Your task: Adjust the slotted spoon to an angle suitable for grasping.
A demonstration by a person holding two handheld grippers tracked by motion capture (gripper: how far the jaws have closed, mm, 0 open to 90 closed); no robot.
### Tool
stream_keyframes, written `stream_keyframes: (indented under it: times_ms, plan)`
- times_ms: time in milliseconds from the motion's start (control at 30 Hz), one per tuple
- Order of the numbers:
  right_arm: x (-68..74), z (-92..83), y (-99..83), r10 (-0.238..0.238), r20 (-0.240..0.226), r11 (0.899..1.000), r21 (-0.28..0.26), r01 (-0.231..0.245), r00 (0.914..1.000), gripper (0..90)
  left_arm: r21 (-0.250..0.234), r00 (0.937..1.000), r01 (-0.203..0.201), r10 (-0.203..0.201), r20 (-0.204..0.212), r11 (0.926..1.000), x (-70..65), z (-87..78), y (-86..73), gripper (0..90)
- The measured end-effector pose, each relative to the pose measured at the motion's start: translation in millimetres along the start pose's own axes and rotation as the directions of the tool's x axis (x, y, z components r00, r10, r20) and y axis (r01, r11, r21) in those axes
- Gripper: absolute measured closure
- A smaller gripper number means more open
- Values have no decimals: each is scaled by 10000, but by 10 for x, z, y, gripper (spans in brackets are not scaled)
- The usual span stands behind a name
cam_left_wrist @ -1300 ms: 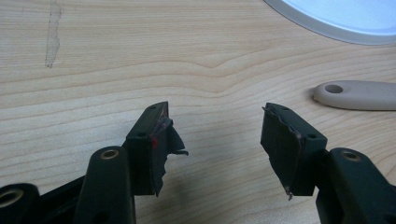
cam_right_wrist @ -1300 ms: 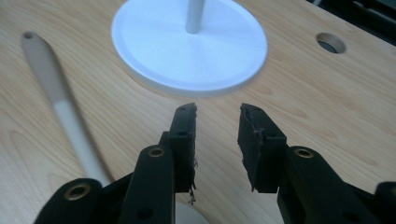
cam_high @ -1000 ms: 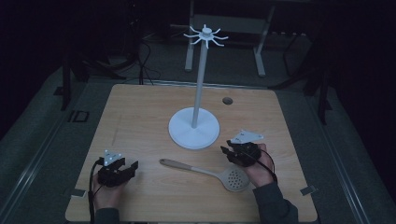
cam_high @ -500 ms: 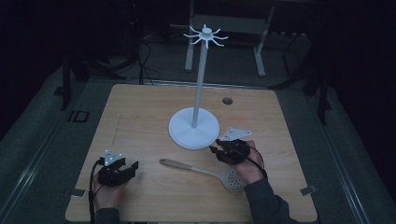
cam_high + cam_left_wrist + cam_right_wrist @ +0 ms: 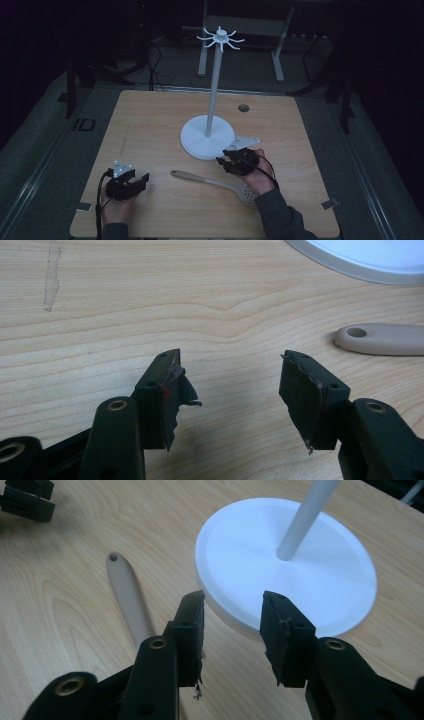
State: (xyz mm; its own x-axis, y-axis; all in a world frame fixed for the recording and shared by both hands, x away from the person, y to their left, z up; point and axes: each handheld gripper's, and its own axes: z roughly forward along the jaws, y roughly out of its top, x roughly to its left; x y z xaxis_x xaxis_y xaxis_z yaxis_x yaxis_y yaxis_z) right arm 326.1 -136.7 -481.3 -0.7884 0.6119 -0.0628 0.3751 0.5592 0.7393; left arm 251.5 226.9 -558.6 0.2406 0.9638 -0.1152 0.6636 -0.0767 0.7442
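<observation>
A beige slotted spatula [image 5: 210, 181] lies flat on the wooden table, handle to the left; its handle [image 5: 127, 595] has a hole at the tip [image 5: 385, 338]. A white stand rises behind it, with a round base [image 5: 207, 137] [image 5: 300, 580] [image 5: 370, 257], a thin pole [image 5: 310, 515] and hooks at the top [image 5: 218, 36]. My right gripper [image 5: 225, 162] [image 5: 232, 612] is open, held between the base's front edge and the spatula, nothing in its jaws. My left gripper [image 5: 142, 179] [image 5: 230, 375] rests open at the front left, pointing toward the spatula's handle.
The wooden table [image 5: 150, 130] has a small round hole [image 5: 243, 107] at the back right. Tape tabs mark its front corners [image 5: 327, 204]. The surroundings are dark floor with cables and metal legs [image 5: 277, 50] behind. The left gripper [image 5: 25, 500] sits far off in the right gripper view.
My right gripper has moved leftward along the front of the stand's base, closer to the spatula's handle. The left gripper and the spatula have stayed put.
</observation>
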Motion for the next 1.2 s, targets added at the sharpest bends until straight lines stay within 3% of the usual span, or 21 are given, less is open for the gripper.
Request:
stream_keyframes:
  times_ms: [567,767,1200]
  plan:
    - [155,272,57,-573,-524,9955,720,610,9970,574,-12,10000,7,-7,-10,10000,4,-6,1,428]
    - [203,394,30,-785,-595,9899,1135,849,9951,563,-15,10000,6,-6,-7,10000,4,-7,1,428]
    - [268,590,-26,-1018,-1361,9764,1761,1252,9855,566,-4,10000,3,-3,15,10000,5,-7,1,428]
